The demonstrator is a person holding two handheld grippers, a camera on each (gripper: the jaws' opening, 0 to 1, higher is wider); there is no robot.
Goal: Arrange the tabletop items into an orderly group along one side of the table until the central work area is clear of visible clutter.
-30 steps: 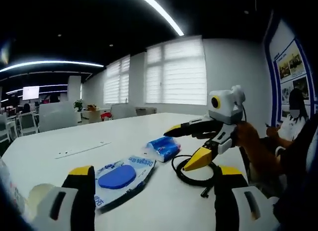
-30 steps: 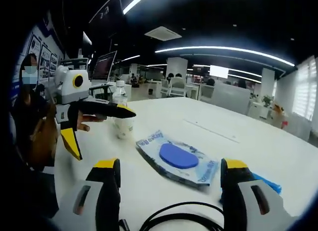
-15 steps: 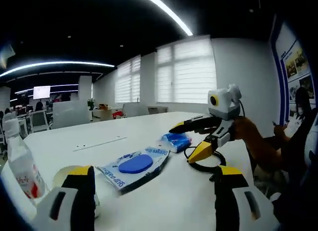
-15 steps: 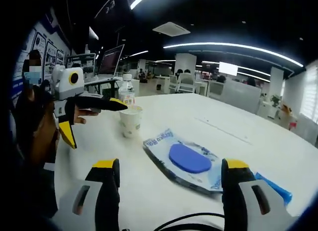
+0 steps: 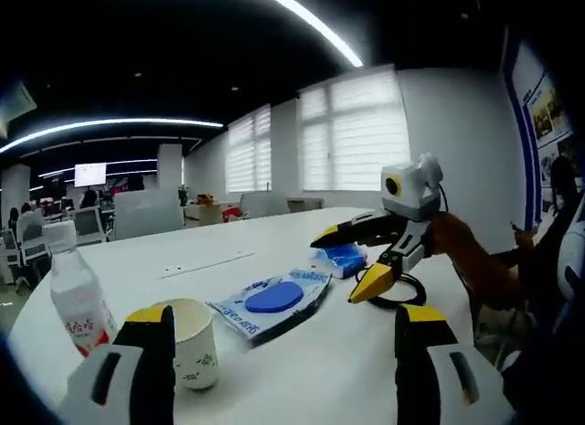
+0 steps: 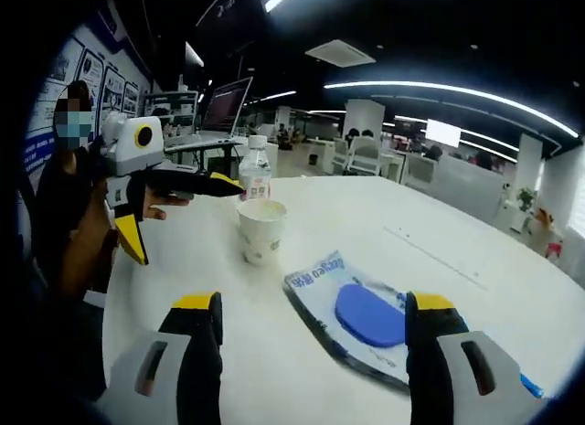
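On the white table (image 5: pixel 274 238) stand a clear water bottle (image 5: pixel 78 297) with a red label and a paper cup (image 5: pixel 192 343), near the left jaw of my left gripper (image 5: pixel 285 315), which is open and holds nothing. Beyond them lie a flat packet with a blue oval (image 5: pixel 272 300), a small blue pack (image 5: pixel 343 258) and a coiled black cable (image 5: pixel 407 295). My right gripper (image 5: pixel 345 263) hovers open over the pack and cable. In the right gripper view, my right gripper (image 6: pixel 313 302) is open above the packet (image 6: pixel 361 315); the cup (image 6: pixel 262 231), bottle (image 6: pixel 254 169) and the open left gripper (image 6: pixel 183 219) are farther off.
A thin flat strip (image 5: pixel 206 265) lies on the table toward its far side. A sleeve (image 5: pixel 471 270) reaches in behind the right gripper. Office chairs and desks (image 6: pixel 366 155) stand beyond the table's edge, with monitors (image 6: pixel 224 105) at the back left.
Both cameras have swung toward the bottle and cup, which entered the left gripper view. The cable has left the right gripper view. The items have not moved on the table; both grippers stayed open.
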